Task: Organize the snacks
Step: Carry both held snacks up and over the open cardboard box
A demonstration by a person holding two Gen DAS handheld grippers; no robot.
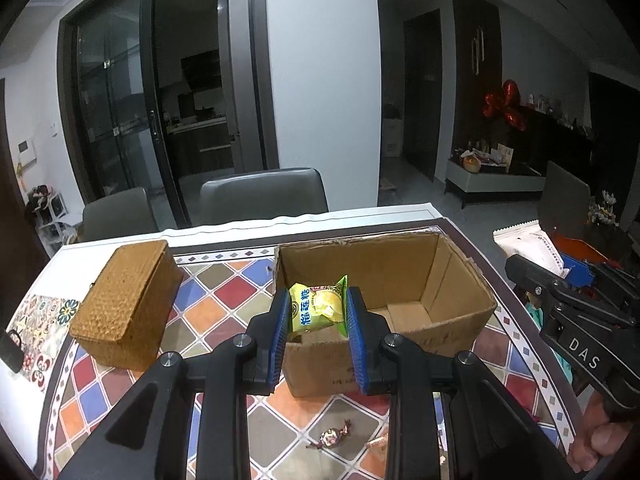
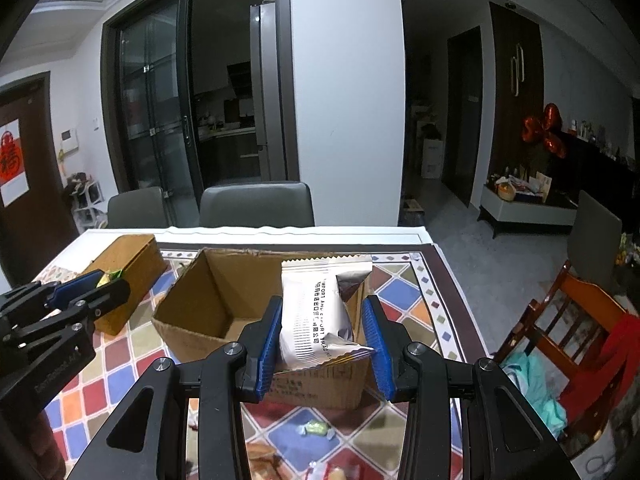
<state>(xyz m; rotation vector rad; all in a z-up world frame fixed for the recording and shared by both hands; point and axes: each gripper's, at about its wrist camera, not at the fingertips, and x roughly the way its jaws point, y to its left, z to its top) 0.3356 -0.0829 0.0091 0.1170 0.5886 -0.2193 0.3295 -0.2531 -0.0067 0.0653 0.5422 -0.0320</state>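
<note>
Blue-padded left gripper [image 1: 318, 312] clamps a green candy [image 1: 318, 304] above the box [image 1: 384, 280]. Right gripper [image 2: 326, 332] clamps a white packet [image 2: 316, 312] there too

surface: table [image 1: 224, 292] wearing a bright diamond-patterned cloth | landmark: open cardboard box [image 1: 384, 280] sitting mid-table | woven lidded box [image 1: 128, 304] lying left of it | wrapped candies [image 1: 330, 436] lying loose on the cloth in front of it

Matt cardboard box [image 1: 384, 280], glossy green wrapper [image 1: 318, 306], seemingly woven basket [image 1: 126, 304]
</note>
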